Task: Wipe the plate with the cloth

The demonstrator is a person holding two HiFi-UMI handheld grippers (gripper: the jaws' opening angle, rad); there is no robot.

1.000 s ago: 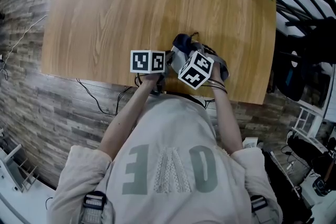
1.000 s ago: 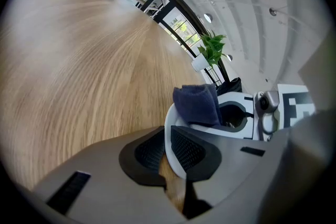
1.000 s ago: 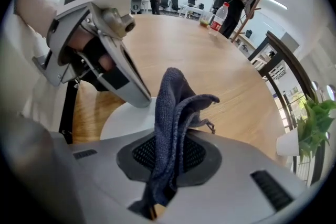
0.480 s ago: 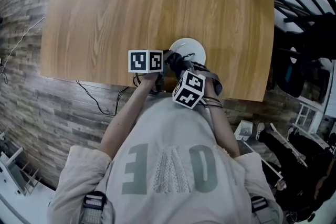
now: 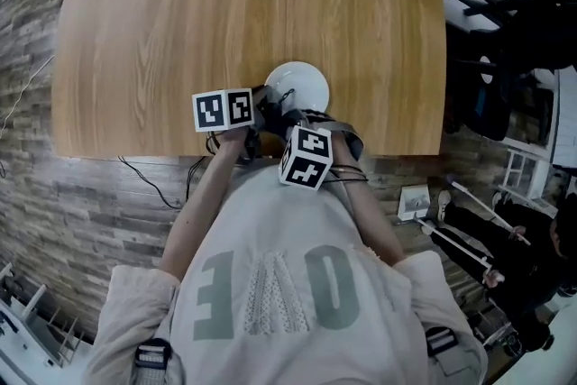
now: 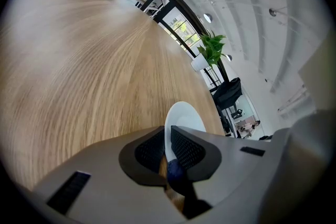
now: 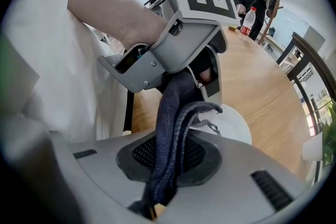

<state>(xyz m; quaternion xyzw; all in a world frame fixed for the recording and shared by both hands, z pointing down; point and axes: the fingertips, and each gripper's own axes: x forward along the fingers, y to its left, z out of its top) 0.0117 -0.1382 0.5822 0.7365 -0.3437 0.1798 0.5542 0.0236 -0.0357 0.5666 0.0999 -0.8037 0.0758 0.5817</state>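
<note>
White plate [image 5: 303, 85]; dark blue cloth [image 7: 170, 134]; light wood-grain table [image 5: 180, 22].

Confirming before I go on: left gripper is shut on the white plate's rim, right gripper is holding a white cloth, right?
Not quite. The cloth is dark blue, not white, as the right gripper view shows. The rest holds: the left gripper is shut on the rim of the white plate, and the right gripper is holding the cloth.
</note>
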